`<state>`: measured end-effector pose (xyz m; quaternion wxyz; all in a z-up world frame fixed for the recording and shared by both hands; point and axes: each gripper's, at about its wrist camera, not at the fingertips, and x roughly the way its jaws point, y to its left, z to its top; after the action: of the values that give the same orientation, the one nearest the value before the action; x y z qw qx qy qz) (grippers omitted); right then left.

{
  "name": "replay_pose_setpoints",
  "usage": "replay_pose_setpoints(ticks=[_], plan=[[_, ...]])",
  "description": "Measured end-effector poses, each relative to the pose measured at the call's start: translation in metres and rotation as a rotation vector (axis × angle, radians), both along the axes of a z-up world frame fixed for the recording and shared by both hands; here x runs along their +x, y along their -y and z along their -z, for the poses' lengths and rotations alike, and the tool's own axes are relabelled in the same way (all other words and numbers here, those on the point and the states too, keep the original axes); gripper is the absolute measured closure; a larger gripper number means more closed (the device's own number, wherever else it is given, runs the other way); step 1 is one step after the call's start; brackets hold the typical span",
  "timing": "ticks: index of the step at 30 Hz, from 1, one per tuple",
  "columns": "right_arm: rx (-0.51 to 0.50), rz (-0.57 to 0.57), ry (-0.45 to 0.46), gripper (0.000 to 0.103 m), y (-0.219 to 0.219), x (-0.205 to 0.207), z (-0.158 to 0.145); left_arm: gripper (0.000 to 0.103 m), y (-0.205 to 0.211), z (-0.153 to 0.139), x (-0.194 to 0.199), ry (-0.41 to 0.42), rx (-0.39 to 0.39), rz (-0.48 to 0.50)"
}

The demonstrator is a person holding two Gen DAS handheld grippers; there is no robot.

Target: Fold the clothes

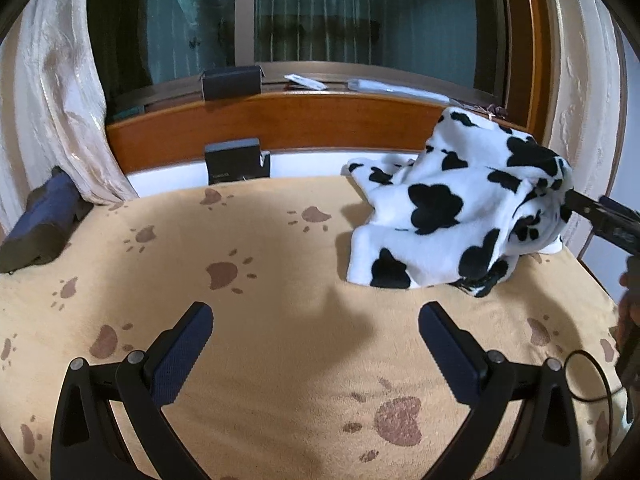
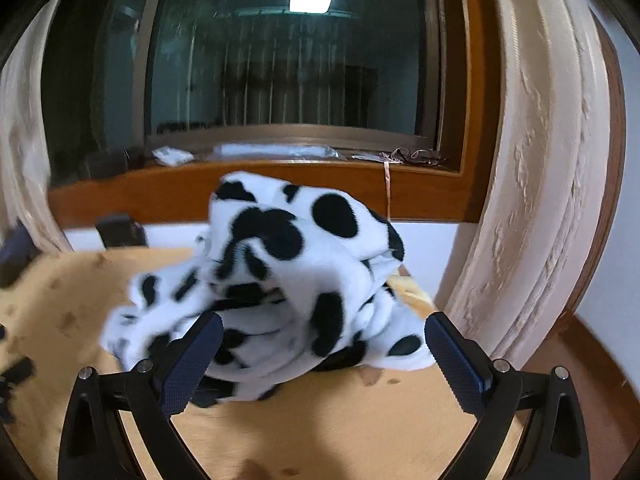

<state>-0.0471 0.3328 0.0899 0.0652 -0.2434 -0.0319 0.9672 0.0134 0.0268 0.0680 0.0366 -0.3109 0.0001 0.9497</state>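
One garment was in play: a cow-print fleece (image 1: 460, 208), heaped in a crumpled mound on the far right of the paw-print blanket (image 1: 280, 280), close under the wooden sill and beside the right curtain (image 1: 584, 120). The right gripper (image 2: 320, 354) was the nearer tool by a clear margin. Its jaws stood wide, and the near edge of the heap bulged into the gap between them; the left pad (image 2: 192, 364) appeared to be touching cloth, while the right pad showed bare. Nothing was clamped. From the left wrist view the same tool reached into the heap from the right side. The left gripper (image 1: 316, 354) hung over bare blanket, jaws wide and empty, with the fleece well apart to its far right. No long axis could be read from the bundle, as it lay bunched without a visible hem. Motion blur obscured finer detail in the right view. In my judgement, the coming grasp fell to the right tool, directly ahead.
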Motion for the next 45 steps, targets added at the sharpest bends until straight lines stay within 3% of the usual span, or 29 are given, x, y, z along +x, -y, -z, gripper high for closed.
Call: replay_pose_setpoints(ticks=[6,11,13,15,17,19,25,31,37,42,45], plan=[[0.052,-0.01,0.044,0.001,-0.006,-0.048,0.009,0.0,0.001,0.005,-0.004,0.031,0.006,0.007],[0.072,-0.041,0.018,0.006,0.005,-0.065,0.003,0.0,0.008,0.007,-0.007,0.045,0.024,-0.008],[0.071,-0.047,0.01,0.018,0.012,-0.069,-0.003,0.0,0.011,0.008,-0.008,0.058,0.034,-0.011],[0.057,-0.046,0.021,0.059,0.015,-0.075,-0.006,0.0,0.012,0.009,-0.01,0.073,0.044,-0.012],[0.036,-0.043,0.034,0.074,0.017,-0.081,-0.008,0.0,0.014,0.009,-0.009,0.075,0.053,-0.013],[0.01,-0.06,0.032,0.081,0.017,-0.082,-0.01,0.0,0.016,0.006,-0.008,0.07,0.06,-0.016],[-0.08,-0.109,-0.055,0.084,0.025,-0.057,-0.043,0.0,0.027,-0.004,-0.005,0.038,0.081,-0.042],[-0.051,-0.218,-0.187,0.084,0.067,-0.013,-0.092,0.0,0.047,-0.015,-0.003,0.014,0.126,-0.088],[-0.033,-0.354,-0.292,0.084,0.121,0.038,-0.129,0.0,0.09,-0.03,0.003,-0.02,0.226,-0.196],[0.013,-0.495,-0.352,0.084,0.164,0.106,-0.137,0.0,0.131,-0.041,0.012,-0.067,0.329,-0.28],[0.039,-0.571,-0.307,0.083,0.181,0.136,-0.126,0.0,0.146,-0.044,0.014,-0.077,0.342,-0.314]])
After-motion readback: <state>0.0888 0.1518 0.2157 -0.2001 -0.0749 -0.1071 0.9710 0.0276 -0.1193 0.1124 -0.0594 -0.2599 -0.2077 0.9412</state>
